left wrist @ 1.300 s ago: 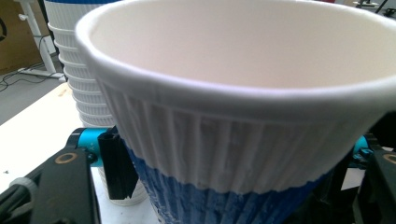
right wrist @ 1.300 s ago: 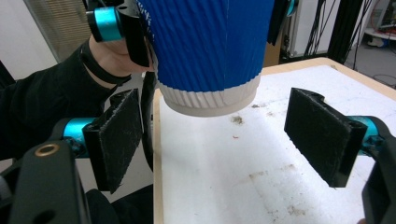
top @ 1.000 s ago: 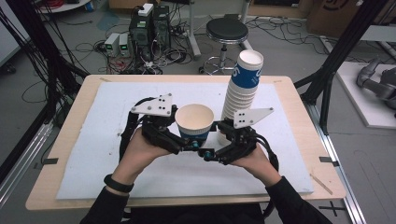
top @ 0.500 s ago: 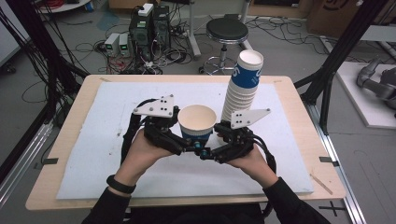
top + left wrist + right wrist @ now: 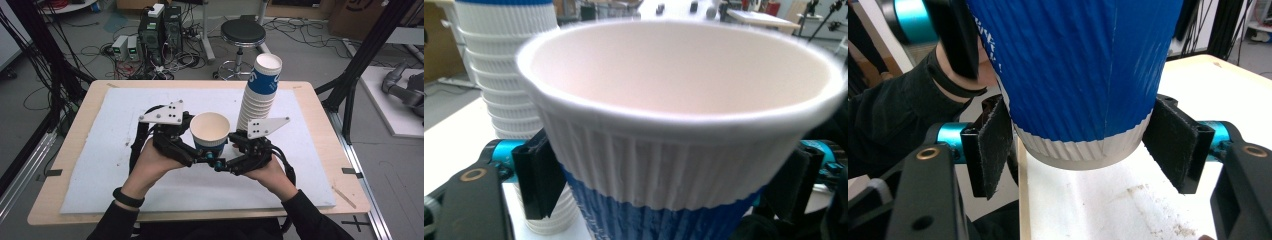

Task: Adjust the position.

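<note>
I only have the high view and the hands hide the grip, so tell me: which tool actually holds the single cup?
Observer: The right tool is shut on the cup. Its pads press low on the wall, by the white base band.
Operator: And the left tool?
Observer: The left tool has just been opening its jaws, with the cup between them. I can't tell whether its pads touch the cup.
Operator: Is the cup standing on the board?
Observer: No. In the right gripper view its base looks clear of the white board.
</note>
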